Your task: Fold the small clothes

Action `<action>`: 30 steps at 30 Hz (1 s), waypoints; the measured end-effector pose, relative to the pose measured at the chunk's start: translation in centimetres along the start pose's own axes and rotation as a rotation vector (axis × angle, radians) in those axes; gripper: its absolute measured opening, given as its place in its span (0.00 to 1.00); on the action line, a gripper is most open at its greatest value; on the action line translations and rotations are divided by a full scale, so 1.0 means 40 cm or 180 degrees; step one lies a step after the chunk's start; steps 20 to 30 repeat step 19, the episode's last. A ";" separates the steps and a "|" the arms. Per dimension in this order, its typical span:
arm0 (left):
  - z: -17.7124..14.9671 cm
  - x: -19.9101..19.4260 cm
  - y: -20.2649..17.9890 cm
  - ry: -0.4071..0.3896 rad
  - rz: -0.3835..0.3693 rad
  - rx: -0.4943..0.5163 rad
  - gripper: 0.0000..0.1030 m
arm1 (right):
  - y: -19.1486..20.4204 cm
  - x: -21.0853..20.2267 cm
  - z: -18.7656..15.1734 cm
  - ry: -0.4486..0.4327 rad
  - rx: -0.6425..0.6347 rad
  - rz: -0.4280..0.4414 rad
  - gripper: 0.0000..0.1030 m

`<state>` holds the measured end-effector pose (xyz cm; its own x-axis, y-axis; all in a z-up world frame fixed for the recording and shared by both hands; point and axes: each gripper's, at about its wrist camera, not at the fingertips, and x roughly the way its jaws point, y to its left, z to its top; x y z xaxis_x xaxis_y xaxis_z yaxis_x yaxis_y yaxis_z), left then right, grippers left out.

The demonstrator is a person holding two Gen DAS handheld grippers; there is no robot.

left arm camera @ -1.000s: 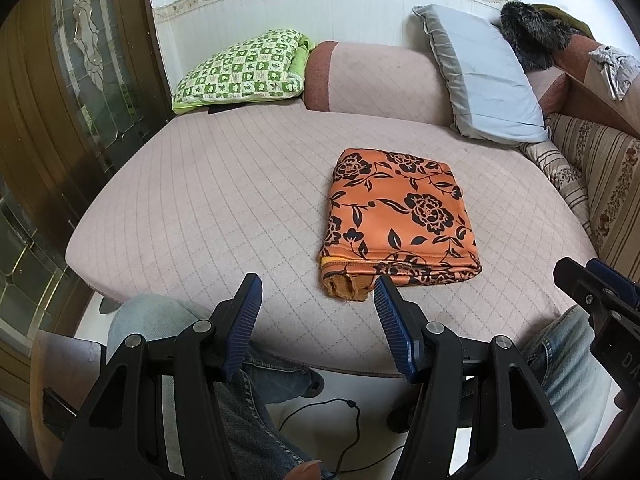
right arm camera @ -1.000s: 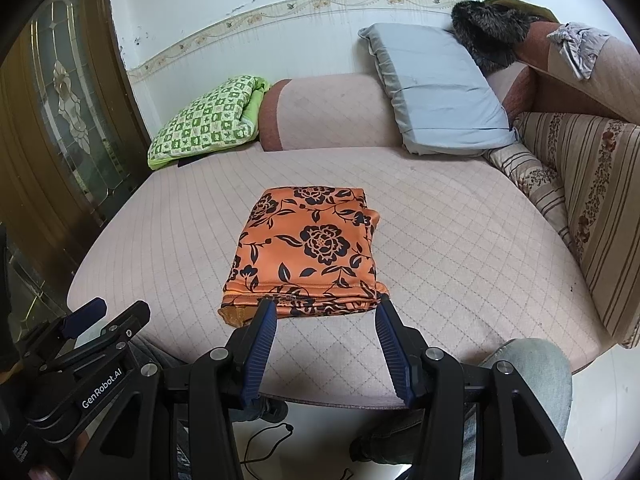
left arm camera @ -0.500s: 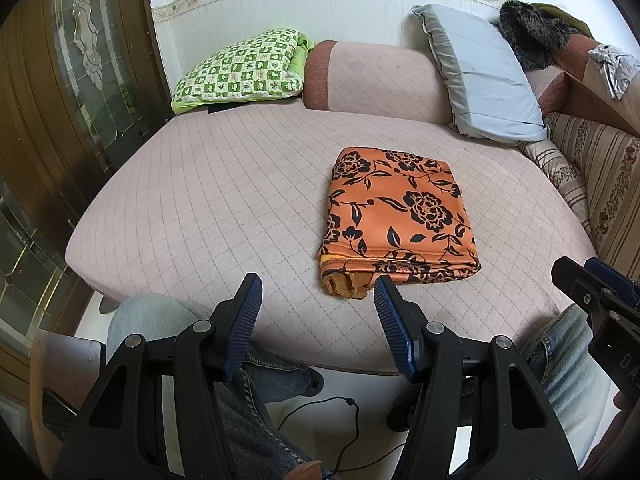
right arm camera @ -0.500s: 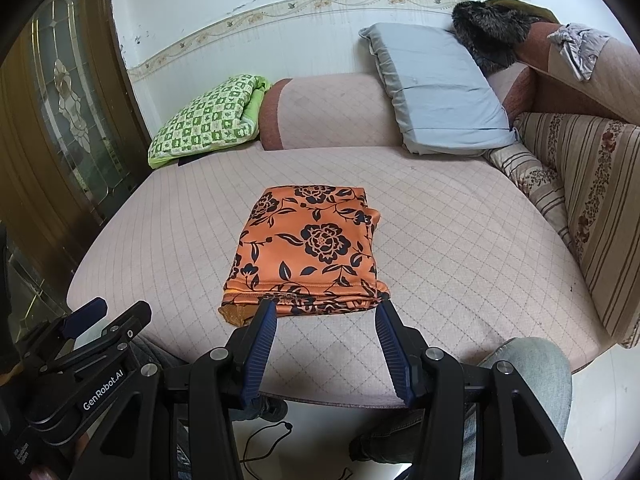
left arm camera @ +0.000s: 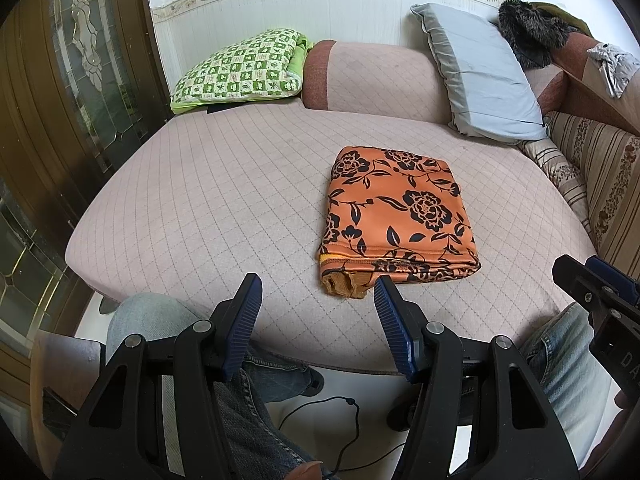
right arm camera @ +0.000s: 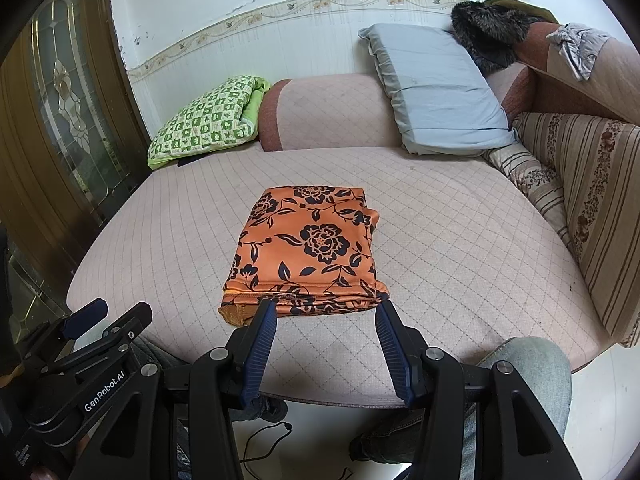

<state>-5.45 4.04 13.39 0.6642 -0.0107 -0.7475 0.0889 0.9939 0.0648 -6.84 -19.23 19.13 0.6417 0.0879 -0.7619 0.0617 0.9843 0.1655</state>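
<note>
Orange floral garment (left arm camera: 396, 216) is sitting folded into a neat rectangle on the pink quilted cushion (left arm camera: 224, 204), a bit toward the front edge, stacked layers and a mustard lining peeking out at the near end. From my right wrist cam the same bundle (right arm camera: 308, 248) lies pretty much dead centre ahead of the tongs.

Left gripper (left arm camera: 318, 296) is spread wide with nothing in it, hovering off the front edge of the cushion, garment's near-left corner just beyond its right fingertip. Right gripper (right arm camera: 324, 316) is also spread wide, nothing pinched, its blue pads (right arm camera: 262, 344) framing the near edge of the cloth without touching it as far as I can tell.

Around it: green checkered pillow (left arm camera: 240, 68) at the back left, grey-blue pillow (right arm camera: 436, 88) leaning on the backrest, dark furry thing (right arm camera: 488, 32) up in the corner, striped sofa arm (right arm camera: 592, 184) on the right. Jeans-clad knees (left arm camera: 156, 320) show below the cushion edge, and a black cable (left arm camera: 320, 412) lies on the white floor.
</note>
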 end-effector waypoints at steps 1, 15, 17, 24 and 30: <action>-0.003 -0.001 -0.002 0.0000 -0.0001 0.0002 0.57 | 0.000 0.000 0.000 0.0001 0.0001 -0.0001 0.48; -0.008 0.005 -0.004 0.0006 -0.0010 0.0031 0.57 | -0.001 0.001 0.001 -0.0006 0.0008 -0.0006 0.48; -0.010 0.014 -0.008 0.0008 -0.0023 0.0068 0.57 | -0.002 0.001 0.000 -0.0001 0.0010 -0.0007 0.48; -0.003 0.032 -0.007 0.0009 -0.0070 0.0097 0.57 | -0.008 0.006 0.002 -0.0007 0.0035 -0.0015 0.48; -0.003 0.032 -0.007 0.0009 -0.0070 0.0097 0.57 | -0.008 0.006 0.002 -0.0007 0.0035 -0.0015 0.48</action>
